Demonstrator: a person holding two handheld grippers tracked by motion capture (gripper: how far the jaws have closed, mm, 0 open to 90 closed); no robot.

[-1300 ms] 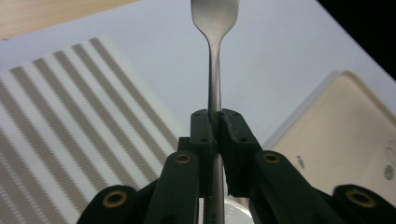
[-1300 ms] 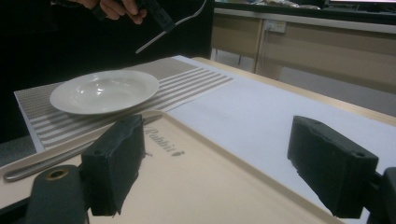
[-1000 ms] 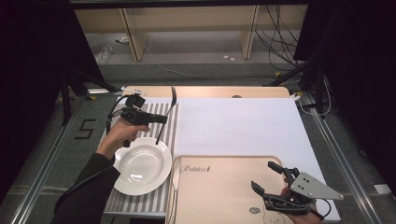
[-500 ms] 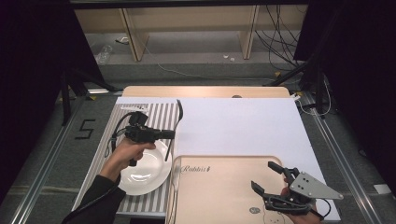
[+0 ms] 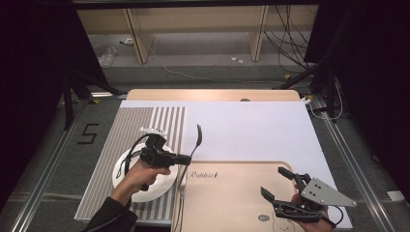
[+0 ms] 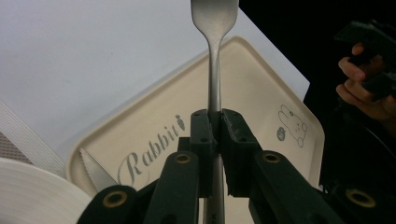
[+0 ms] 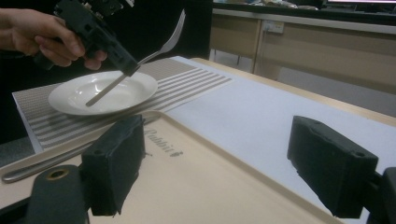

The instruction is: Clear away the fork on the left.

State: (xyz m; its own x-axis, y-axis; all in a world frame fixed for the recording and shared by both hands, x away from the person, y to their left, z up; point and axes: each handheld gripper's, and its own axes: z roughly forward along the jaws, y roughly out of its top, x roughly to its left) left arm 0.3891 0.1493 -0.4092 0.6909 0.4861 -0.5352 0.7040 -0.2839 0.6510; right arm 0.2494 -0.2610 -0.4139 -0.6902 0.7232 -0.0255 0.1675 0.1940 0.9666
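Two black jaws of the left gripper [image 6: 215, 140] are clamped tight on the handle of a fork [image 6: 214, 28], which sticks out past them, tines away. Below it lies the white plate [image 5: 159, 186]; just beside is the beige tray [image 5: 227, 203] with what looks like a knife [image 6: 95, 170] at its edge. Well apart, the right gripper [image 5: 280, 186] rests over the tray, jaws spread, holding nothing.
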